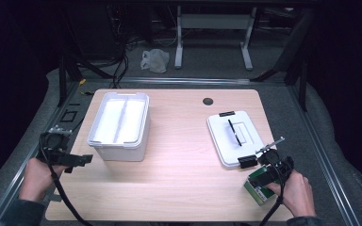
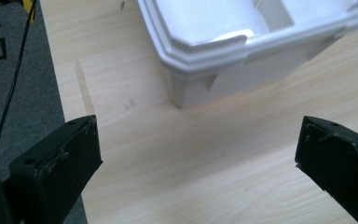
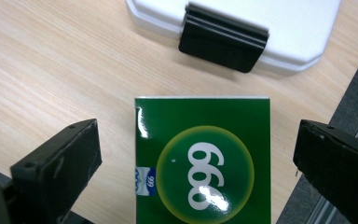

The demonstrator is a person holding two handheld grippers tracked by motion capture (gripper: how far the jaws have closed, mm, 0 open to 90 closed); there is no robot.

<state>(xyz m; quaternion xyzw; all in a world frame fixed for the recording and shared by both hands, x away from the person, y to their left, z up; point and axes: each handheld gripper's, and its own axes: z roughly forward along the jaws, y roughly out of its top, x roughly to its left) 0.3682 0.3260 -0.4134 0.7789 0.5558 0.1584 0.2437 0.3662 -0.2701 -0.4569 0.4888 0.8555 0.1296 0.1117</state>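
Risk — green box point(image 3: 203, 161) near the table's point(image 1: 179, 179) front right corner, ungripped.
Right gripper point(image 3: 196, 154) straddled it wide, pads clear; an off-centre close could've shoved it off — left gripper point(image 2: 198, 154) wide, empty.

Green carton point(image 3: 203, 161), glossy, yellow-green disc printed "999": lies flat at the tabletop point(image 3: 51, 70) edge, just beside the white lid point(image 3: 284, 28).
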